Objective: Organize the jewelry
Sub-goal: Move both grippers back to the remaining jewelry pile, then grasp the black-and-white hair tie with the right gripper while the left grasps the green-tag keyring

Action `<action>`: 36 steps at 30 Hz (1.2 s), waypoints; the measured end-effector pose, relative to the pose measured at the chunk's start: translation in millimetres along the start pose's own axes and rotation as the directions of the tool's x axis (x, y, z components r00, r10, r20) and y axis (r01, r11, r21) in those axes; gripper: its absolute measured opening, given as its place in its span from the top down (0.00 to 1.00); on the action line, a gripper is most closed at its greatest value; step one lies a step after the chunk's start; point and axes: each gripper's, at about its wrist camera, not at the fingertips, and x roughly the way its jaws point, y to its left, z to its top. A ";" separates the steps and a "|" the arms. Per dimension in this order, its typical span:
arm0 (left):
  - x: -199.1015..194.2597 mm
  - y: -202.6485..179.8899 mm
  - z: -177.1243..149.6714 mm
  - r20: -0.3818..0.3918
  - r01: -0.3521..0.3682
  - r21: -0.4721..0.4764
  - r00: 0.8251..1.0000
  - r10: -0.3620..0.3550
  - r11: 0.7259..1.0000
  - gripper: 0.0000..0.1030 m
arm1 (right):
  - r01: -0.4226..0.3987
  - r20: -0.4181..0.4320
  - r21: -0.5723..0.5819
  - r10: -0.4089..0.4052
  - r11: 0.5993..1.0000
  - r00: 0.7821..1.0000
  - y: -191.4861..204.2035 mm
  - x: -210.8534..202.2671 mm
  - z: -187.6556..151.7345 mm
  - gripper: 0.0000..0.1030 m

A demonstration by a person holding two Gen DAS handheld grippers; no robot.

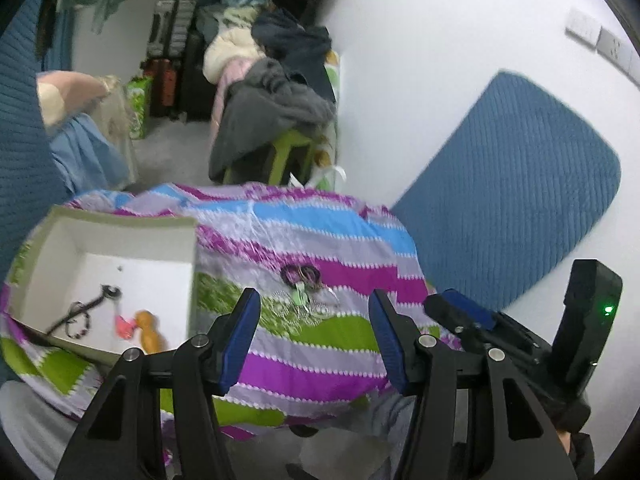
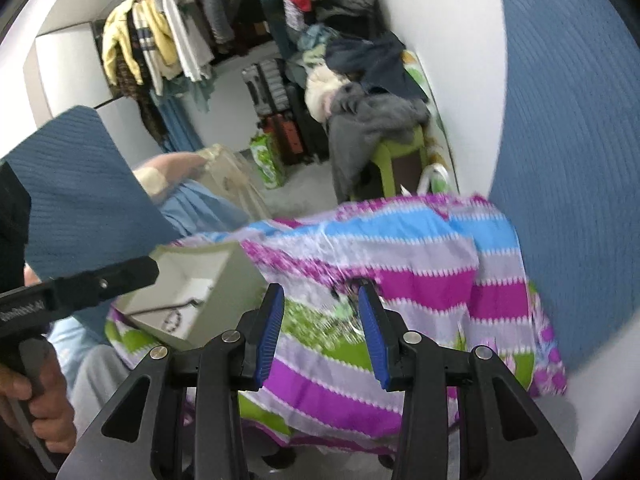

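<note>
A small heap of jewelry (image 1: 301, 285), dark rings and pale green and silvery bits too blurred to sort out, lies on the striped cloth (image 1: 320, 240) that covers the worktop, near the middle of it. To the left of the heap on the same cloth stands an open box (image 1: 120, 224) with grey-green walls and a white inside; it holds a dark bracelet (image 1: 78, 322), a dark cord with a ring at its end (image 1: 102, 298), a pink piece (image 1: 125, 326) and an orange-brown piece (image 1: 150, 332). The left gripper (image 1: 314, 330) points down at the cloth, its blue-padded jaws standing well apart with nothing between them, the heap just beyond their tips. The right gripper (image 2: 322, 330) points down at the same heap (image 2: 348, 304); its jaws are narrower but also apart and empty, the heap showing in the gap just past the tips. In the right wrist view a hand (image 2: 38, 404) grips the handle of the other gripper at the lower left. A blue quilted pad (image 1: 508, 188) leans on the white wall to the right. Behind the worktop a green stool (image 1: 288, 152) carries piled clothes, with suitcases (image 1: 168, 68) and hanging garments (image 2: 156, 40) beyond.
</note>
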 end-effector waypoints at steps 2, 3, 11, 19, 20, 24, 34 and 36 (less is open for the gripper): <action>13.5 -2.5 -7.9 -0.021 0.002 0.011 1.000 -0.002 1.000 0.46 | 0.013 -0.018 0.014 -0.012 1.000 1.000 -9.9 8.7 -14.1 0.65; 21.1 -2.9 -12.6 -0.028 0.007 0.010 1.000 -0.007 1.000 0.46 | 0.014 -0.028 0.019 -0.014 1.000 1.000 -12.6 12.8 -18.5 0.65; 77.7 2.9 -30.2 -0.107 0.023 -0.020 0.994 -0.025 1.000 0.51 | -0.005 -0.100 0.085 0.013 0.996 0.995 -43.1 49.8 -44.2 0.65; 139.6 14.5 -29.5 -0.192 -0.004 -0.054 0.981 -0.006 0.999 0.56 | -0.048 -0.149 0.126 0.067 0.991 0.987 -70.2 97.3 -26.7 0.70; 150.1 16.5 -30.2 -0.200 -0.003 -0.058 0.980 -0.009 0.998 0.56 | -0.052 -0.158 0.115 0.070 0.992 0.985 -72.2 104.4 -25.1 0.72; 178.7 18.7 -33.6 -0.217 -0.012 -0.034 0.976 0.004 0.999 0.56 | -0.076 -0.205 0.090 0.093 0.993 0.974 -85.5 135.6 -17.4 0.78; 227.7 28.3 -34.6 -0.235 -0.023 -0.044 0.972 0.012 0.999 0.56 | -0.091 -0.318 0.029 0.096 0.995 0.943 -87.9 202.6 -7.6 0.80; 233.3 27.0 -33.8 -0.241 -0.028 -0.020 0.970 0.022 0.999 0.56 | -0.064 -0.330 0.028 0.070 0.998 0.942 -88.4 213.9 -6.6 0.80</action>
